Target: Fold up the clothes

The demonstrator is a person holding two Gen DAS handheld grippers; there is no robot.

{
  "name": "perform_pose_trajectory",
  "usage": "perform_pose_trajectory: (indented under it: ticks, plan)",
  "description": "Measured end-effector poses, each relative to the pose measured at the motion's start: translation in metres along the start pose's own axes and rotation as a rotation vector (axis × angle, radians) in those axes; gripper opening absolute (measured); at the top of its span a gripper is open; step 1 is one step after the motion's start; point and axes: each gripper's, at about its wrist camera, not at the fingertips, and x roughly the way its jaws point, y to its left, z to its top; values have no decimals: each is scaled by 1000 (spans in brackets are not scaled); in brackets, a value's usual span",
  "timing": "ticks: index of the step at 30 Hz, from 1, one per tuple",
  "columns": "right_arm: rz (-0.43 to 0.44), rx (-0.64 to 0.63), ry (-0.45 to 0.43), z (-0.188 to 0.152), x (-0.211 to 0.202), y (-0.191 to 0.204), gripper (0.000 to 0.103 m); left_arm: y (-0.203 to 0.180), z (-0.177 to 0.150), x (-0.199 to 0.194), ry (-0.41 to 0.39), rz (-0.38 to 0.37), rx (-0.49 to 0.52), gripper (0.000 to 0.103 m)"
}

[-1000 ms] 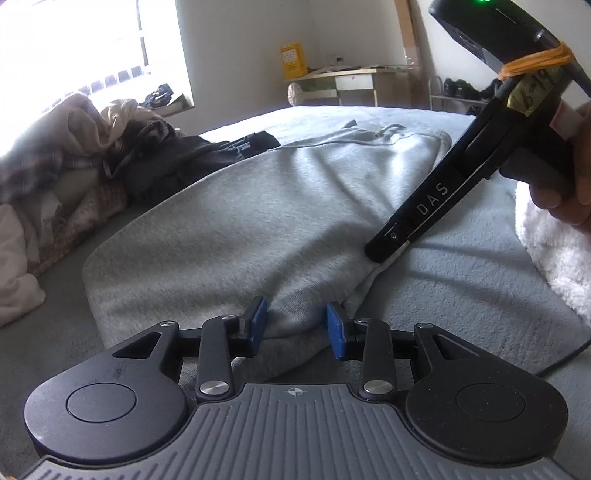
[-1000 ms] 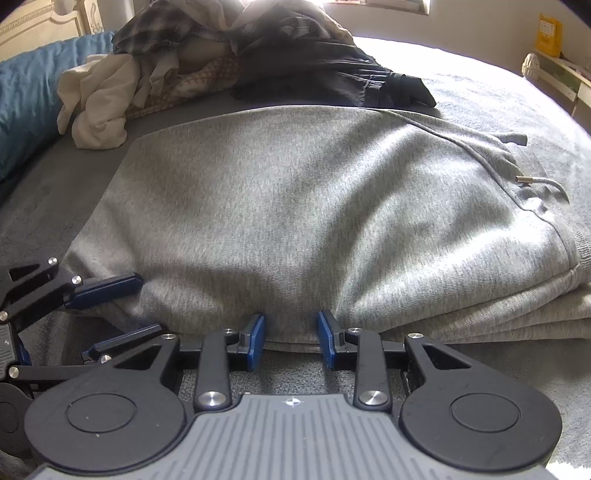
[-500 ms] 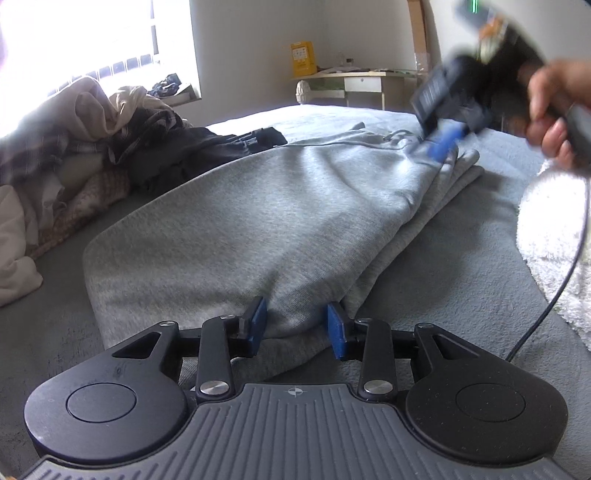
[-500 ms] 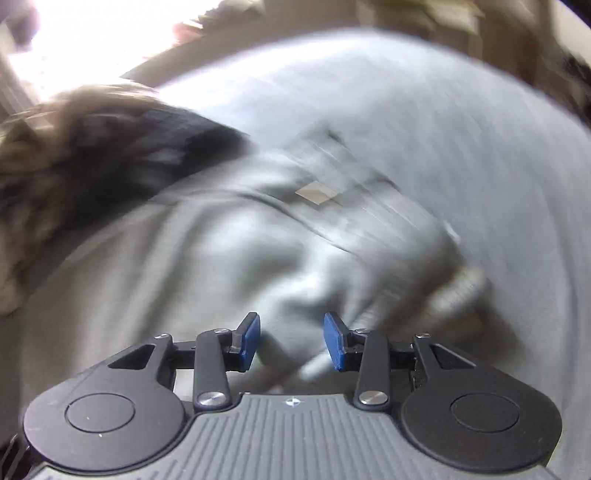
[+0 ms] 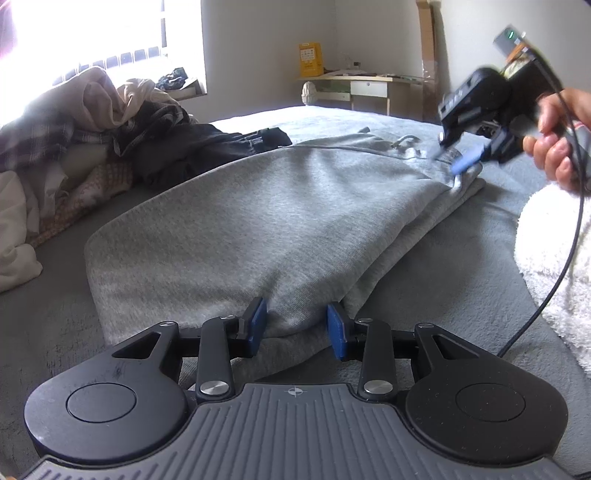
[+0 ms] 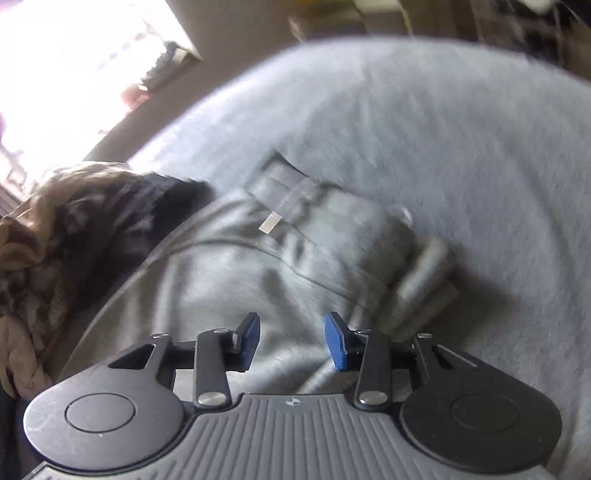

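left gripper (image 5: 295, 326) low at the near edge of the grey sweatpants (image 5: 266, 221), which lie folded flat on the grey bed cover (image 5: 461, 295). a bunched fold of the near hem sits between its blue pads (image 5: 255, 325); the cloth fills the gap and the pads look pressed on it from both sides, so it reads as pinching the hem.

right gripper (image 6: 291, 338) over the far, waistband end of the sweatpants (image 6: 229, 288), view badly smeared by motion. its jaws have just been opening and stand spread; grey cloth shows beneath the gap, but the blue fingertips (image 6: 336, 339) do not squeeze anything. a small pale label (image 6: 269, 223) shows on the stacked waistband layers.

from the left wrist view the right gripper (image 5: 458, 158) hangs just above the waistband corner, held by a hand (image 5: 554, 144), with a black cable (image 5: 565, 266) trailing down across a white fluffy blanket (image 5: 554, 258) at right. whether its tips touch the cloth cannot be told through the blur.

further back, left: a heap of unfolded clothes (image 5: 92, 140), plaid, beige and black, on the bed just beyond the sweatpants. behind that a bright window (image 5: 92, 29). far wall: a pale desk (image 5: 369, 88) with a yellow box (image 5: 309, 59) on it.
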Motion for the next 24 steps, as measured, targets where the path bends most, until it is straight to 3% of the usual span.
perform_pose_trajectory:
  ticks: [3,6,8,11,20,24]
  plan:
    - [105,-187,-45,-9,-10,35,42,0,0,0,3,1,2,36]
    - [215,-357,3,-30,-9,69,42,1,1,-1,7,0,-8,36]
    - [267,-433,80,-47,1,85,42,2,1,-1,10,0,-15,36]
    - [213,-522,247,-74,29,95,42,3,2,-2,14,-3,-22,36]
    - [225,-438,277,-72,41,89,42,5,15,-22,9,2,-6,36]
    - [225,-435,275,-71,42,87,42,15,22,-32,-4,0,-54,36]
